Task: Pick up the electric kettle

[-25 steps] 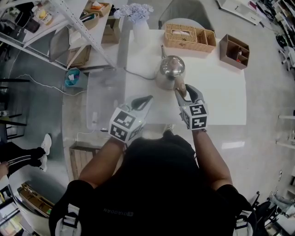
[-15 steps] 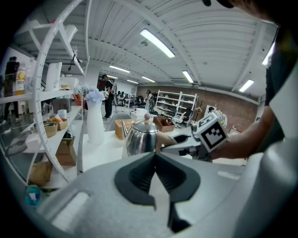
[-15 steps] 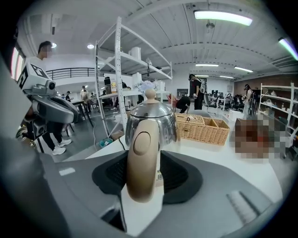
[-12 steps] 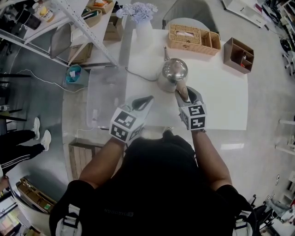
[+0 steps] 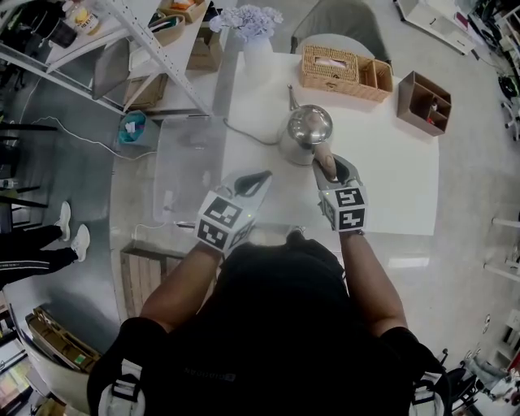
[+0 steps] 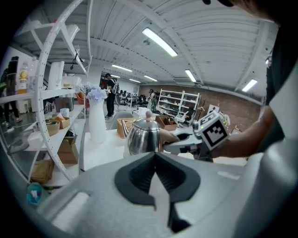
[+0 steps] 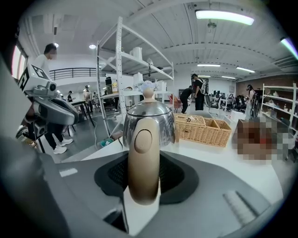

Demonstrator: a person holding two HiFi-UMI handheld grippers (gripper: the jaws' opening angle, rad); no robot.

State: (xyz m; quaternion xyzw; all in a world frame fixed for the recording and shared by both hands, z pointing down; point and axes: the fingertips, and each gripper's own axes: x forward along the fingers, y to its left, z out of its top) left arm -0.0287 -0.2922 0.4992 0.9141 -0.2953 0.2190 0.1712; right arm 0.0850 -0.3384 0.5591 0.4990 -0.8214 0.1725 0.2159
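A stainless-steel electric kettle [image 5: 306, 130] stands upright near the middle of a white table [image 5: 390, 179]. Its tan handle [image 5: 325, 165] is clasped between the jaws of the right gripper [image 5: 332, 169], whose dark pads press it from both sides. The person's right forearm [image 5: 361, 264] reaches straight forward to the table's near edge, level with the handle. The left forearm [image 5: 183, 280] angles inward, holding the left gripper [image 5: 257, 176] above the table's near-left corner. That gripper's jaws are closed on nothing and aimed toward the kettle, well apart from it. The kettle's long axis runs away from the person: the handle faces the body, and the thin spout [image 5: 291, 95] points at a wicker basket [image 5: 329, 79] on the far edge. The basket's larger section holds something pale, and a smaller section [image 5: 376, 75] adjoins it on the right. Farther right, a brown wooden organizer [image 5: 423, 91] holds a small red item in one compartment. A white vase [image 5: 255, 55] of pale flowers [image 5: 249, 18] stands at the far-left corner. A cord [image 5: 246, 136] runs from the kettle's base off the table's left side, toward a clear plastic bin [image 5: 183, 171] and a metal shelf rack [image 5: 130, 41].
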